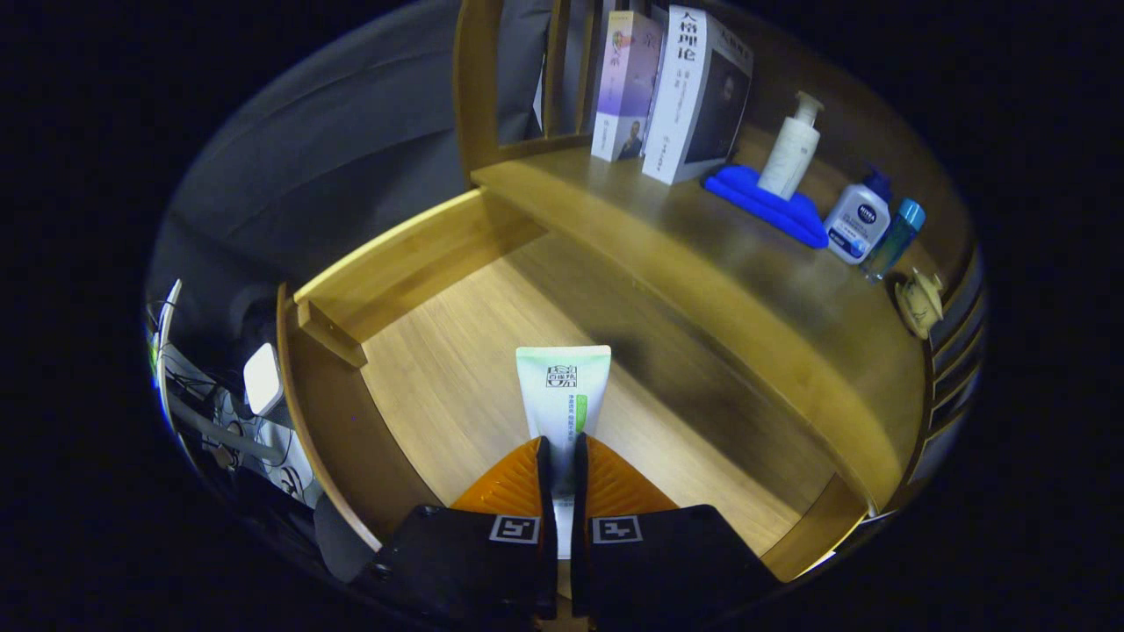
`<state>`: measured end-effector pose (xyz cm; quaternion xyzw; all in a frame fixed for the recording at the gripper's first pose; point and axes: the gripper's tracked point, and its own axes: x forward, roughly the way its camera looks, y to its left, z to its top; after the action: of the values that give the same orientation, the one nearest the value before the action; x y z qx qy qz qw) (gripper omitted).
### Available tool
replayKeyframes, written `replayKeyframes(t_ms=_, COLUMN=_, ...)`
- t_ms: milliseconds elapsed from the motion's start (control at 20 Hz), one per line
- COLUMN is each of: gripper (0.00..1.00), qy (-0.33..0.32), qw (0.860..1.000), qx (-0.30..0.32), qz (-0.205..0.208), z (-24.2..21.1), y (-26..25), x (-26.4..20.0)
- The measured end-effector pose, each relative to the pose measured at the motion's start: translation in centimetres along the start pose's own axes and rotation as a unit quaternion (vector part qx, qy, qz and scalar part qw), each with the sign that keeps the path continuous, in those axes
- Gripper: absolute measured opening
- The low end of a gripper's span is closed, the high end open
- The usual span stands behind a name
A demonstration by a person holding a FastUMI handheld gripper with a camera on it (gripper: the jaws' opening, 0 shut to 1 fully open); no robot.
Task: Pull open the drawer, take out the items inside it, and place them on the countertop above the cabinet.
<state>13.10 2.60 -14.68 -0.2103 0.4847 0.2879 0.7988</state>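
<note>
- The gripper (562, 456) pinches a white tube (564, 395) between both fingers, over the floor of the open drawer (439, 351).
- At two o'clock, the countertop (685, 254) carries two books (676, 88), a blue cloth (773, 211), a pump bottle (793, 149) and smaller bottles (869, 224).

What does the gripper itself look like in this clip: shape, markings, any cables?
The gripper has two wedge-shaped fingers with ribbed outer faces, narrowing toward the tips. Each sits on a blocky black base carrying a square black-and-white tag near the inner edge. No cable on the gripper is visible.
</note>
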Motion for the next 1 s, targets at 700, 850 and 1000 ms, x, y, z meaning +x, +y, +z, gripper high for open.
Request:
replayKeyframes(t_ms=700, gripper=0.08, qy=-0.102, qw=0.992, qx=0.058, qz=-0.047, z=7.6, y=-4.1, x=-4.1)
replayKeyframes(t_ms=850, gripper=0.08, qy=-0.112, qw=0.988, qx=0.08, qz=-0.068, z=8.8, y=-6.3, x=-4.3)
replayKeyframes(t_ms=1000, gripper=0.08, qy=-0.122, qw=0.982, qx=0.115, qz=-0.087, z=10.1, y=-8.8, x=-4.2)
